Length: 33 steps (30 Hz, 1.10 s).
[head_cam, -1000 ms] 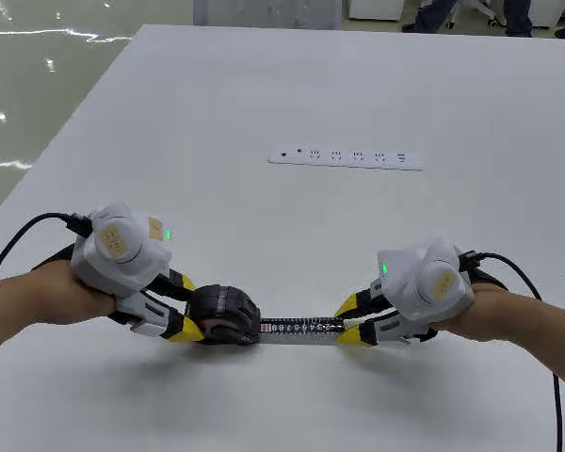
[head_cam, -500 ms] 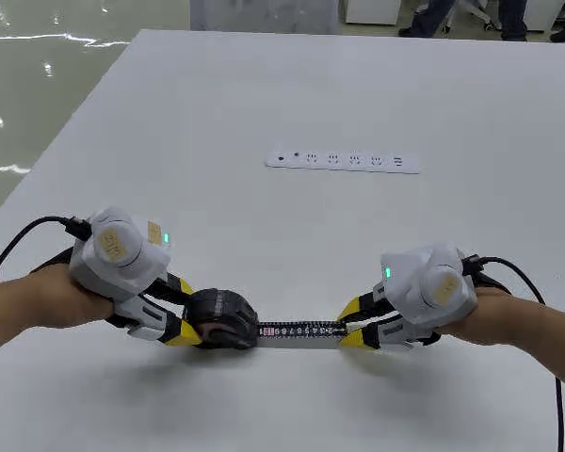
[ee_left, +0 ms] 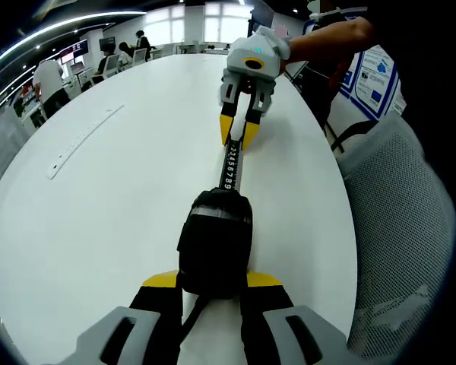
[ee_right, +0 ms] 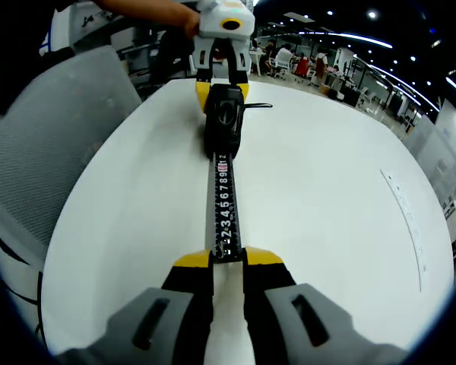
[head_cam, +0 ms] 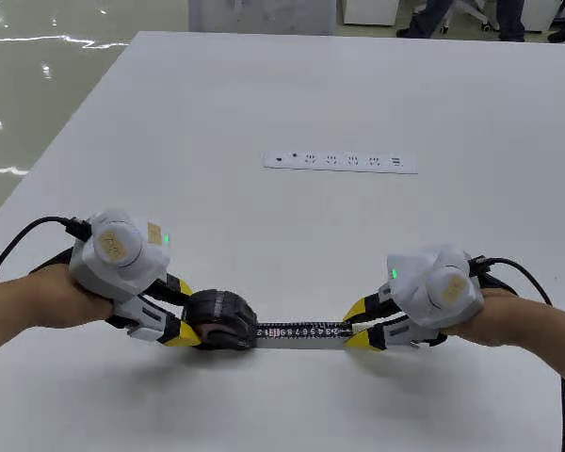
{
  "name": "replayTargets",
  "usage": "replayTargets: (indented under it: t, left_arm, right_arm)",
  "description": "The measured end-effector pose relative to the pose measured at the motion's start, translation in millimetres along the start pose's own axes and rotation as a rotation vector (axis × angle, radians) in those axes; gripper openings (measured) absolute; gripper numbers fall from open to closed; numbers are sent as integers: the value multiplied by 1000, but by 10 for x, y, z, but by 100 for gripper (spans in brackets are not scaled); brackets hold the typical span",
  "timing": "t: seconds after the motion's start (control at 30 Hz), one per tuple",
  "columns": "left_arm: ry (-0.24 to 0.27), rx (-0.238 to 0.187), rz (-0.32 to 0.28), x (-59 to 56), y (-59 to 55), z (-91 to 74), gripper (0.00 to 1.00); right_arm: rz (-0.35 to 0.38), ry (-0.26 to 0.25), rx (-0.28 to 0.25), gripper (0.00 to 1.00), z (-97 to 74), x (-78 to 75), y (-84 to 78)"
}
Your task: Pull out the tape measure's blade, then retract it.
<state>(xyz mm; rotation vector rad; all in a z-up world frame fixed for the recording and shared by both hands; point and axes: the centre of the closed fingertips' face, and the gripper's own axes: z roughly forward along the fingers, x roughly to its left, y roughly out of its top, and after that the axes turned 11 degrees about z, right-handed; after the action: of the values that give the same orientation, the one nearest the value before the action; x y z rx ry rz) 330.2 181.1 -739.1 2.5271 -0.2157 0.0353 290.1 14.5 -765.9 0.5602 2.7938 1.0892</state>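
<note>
My left gripper [head_cam: 183,310] fingers clamp the tape measure case [head_cam: 221,318], seated between them on the desk [head_cam: 264,94]. My right gripper [head_cam: 359,324] fingers pinch the blade [head_cam: 301,330] tip, short length out. Pull straight along blade, level; case pinned, no twist.

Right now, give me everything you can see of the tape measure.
The tape measure has a chunky black case that looks rubbery. It sits on the white table, with the left tongs clamped on its sides. Its blade is partly pulled out, straight and low over the table. The blade is dark with white numerals and has a reddish mark near the case. The right tongs pinch the blade's free end.
</note>
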Motion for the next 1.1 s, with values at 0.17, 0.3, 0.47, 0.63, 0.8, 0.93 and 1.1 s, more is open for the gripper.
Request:
replayTargets:
  t: [0.17, 0.3, 0.47, 0.63, 0.8, 0.93, 1.1]
  left_arm:
    - [-2, 1, -2, 9, -2, 3, 25]
    - [-3, -1, -4, 13, -4, 3, 25]
    - [-4, 0, -2, 11, -2, 2, 25]
    - [-3, 2, 2, 9, -3, 3, 25]
    - [-5, 2, 3, 7, -2, 2, 25]
    - [-7, 3, 5, 5, -1, 1, 25]
    - [-9, 6, 6, 1, 3, 0, 25]
  right_arm:
    - [1, -3, 3, 12, -24, -10, -25]
    - [3, -5, 5, 12, -42, -16, -45]
    - [4, -8, 8, 12, -67, -17, -68]
    - [5, -8, 12, 12, -84, -18, -96]
    - [6, -10, 15, 12, -101, -28, -119]
    - [8, -12, 17, 12, -117, -31, -141]
    - [10, -14, 19, 12, -140, -35, -162]
